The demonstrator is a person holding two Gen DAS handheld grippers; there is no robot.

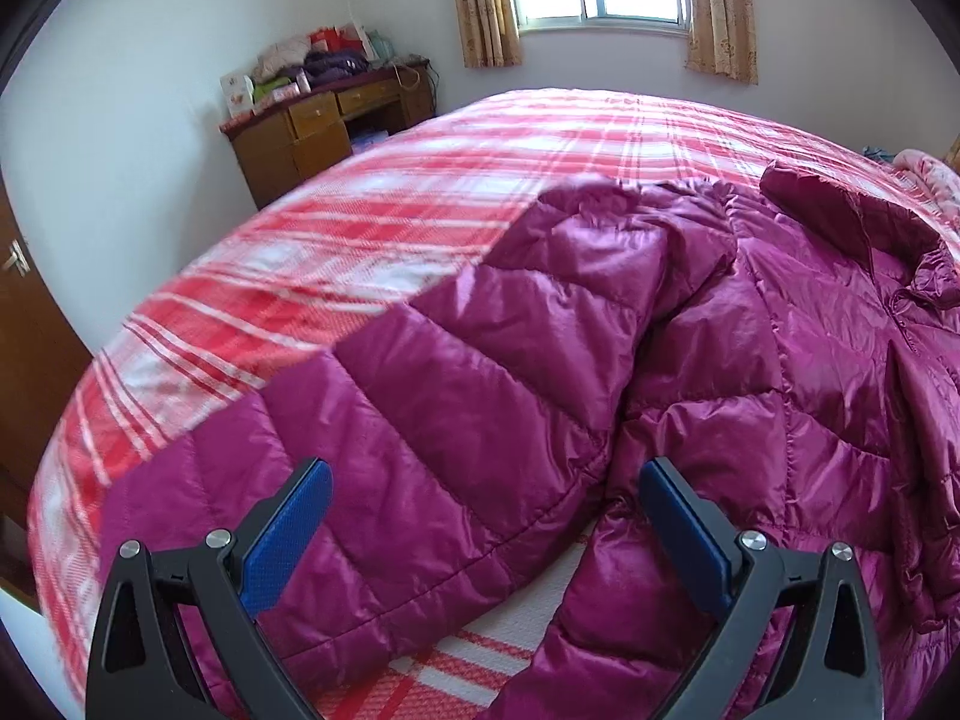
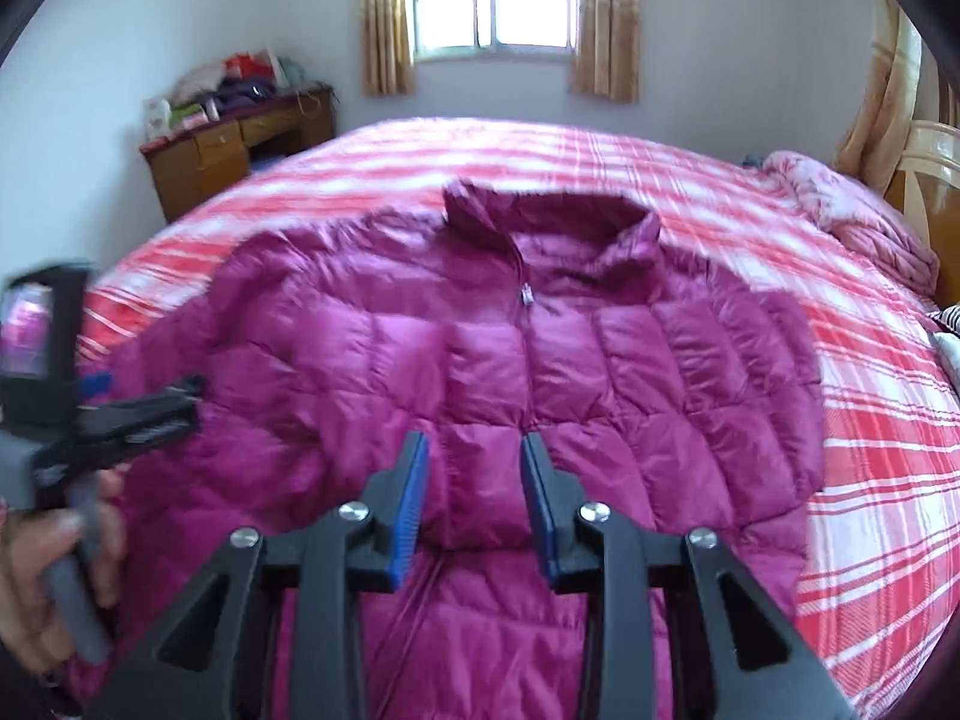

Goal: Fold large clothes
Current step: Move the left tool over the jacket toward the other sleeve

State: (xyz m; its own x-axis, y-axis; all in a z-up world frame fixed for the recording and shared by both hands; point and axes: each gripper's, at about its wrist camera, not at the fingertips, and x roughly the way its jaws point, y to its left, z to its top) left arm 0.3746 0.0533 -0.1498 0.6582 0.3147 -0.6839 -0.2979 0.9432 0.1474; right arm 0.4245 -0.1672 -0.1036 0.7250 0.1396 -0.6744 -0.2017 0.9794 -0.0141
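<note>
A magenta quilted down jacket (image 2: 510, 360) lies front up on the bed, collar towards the window, zip closed. In the left wrist view its left sleeve (image 1: 456, 384) stretches out towards me beside the jacket's body (image 1: 780, 396). My left gripper (image 1: 483, 474) is open wide and empty, its blue pads just above the sleeve's lower end. It also shows in the right wrist view (image 2: 144, 414) at the jacket's left side, held by a hand. My right gripper (image 2: 474, 450) is open and empty, hovering over the jacket's lower front at the zip line.
The bed has a red and white plaid cover (image 2: 870, 420). A pink bundled blanket (image 2: 852, 222) lies at the bed's far right by a chair. A wooden desk (image 1: 318, 126) piled with clothes stands by the far left wall. A curtained window (image 2: 492, 0) is behind the bed.
</note>
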